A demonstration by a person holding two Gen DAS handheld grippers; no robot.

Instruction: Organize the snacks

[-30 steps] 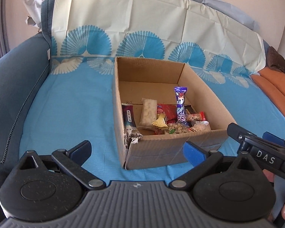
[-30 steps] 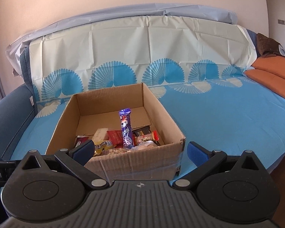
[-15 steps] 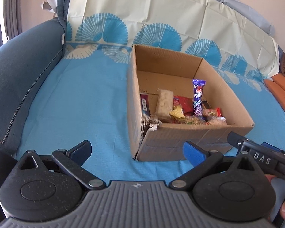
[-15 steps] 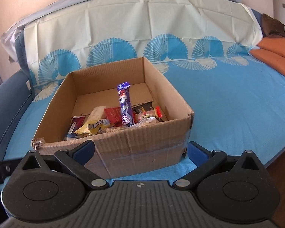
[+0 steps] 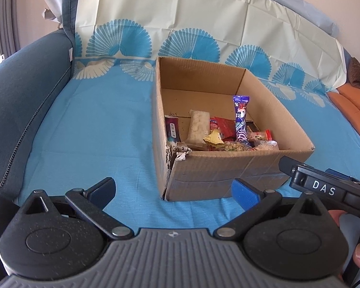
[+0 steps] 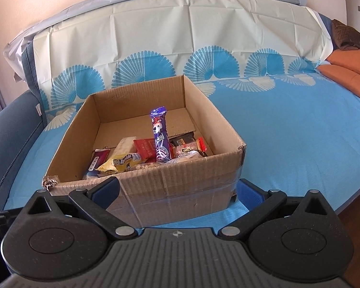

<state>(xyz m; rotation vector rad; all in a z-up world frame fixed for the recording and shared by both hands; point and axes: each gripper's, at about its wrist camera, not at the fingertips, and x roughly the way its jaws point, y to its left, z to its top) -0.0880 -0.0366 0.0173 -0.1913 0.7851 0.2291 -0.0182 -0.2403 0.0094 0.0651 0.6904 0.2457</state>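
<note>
An open cardboard box [image 5: 228, 170] [image 6: 180, 187] sits on a blue cover, holding several snack packets at its near end. A tall purple wrapper [image 5: 240, 120] [image 6: 159, 136] stands upright among them, beside a pale bar [image 5: 199, 127], a red packet [image 6: 145, 150] and a yellow packet [image 6: 121, 162]. My left gripper [image 5: 172, 190] is open and empty, low in front of the box's torn near left corner. My right gripper [image 6: 177, 192] is open and empty, close to the box's near wall. The right gripper's body [image 5: 324, 189] shows at the right of the left wrist view.
The box lies on a sofa seat under a blue and cream fan-patterned cover [image 5: 96, 129] [image 6: 300, 129]. A dark blue armrest [image 5: 19, 96] rises at the left. Orange cushions [image 6: 348, 67] lie far right. The seat's front edge drops to a brown floor [image 6: 355, 204] at the right.
Both grippers have moved closer to the box, which now looms larger in both views. Both stay open and empty; the snacks have not shifted.
</note>
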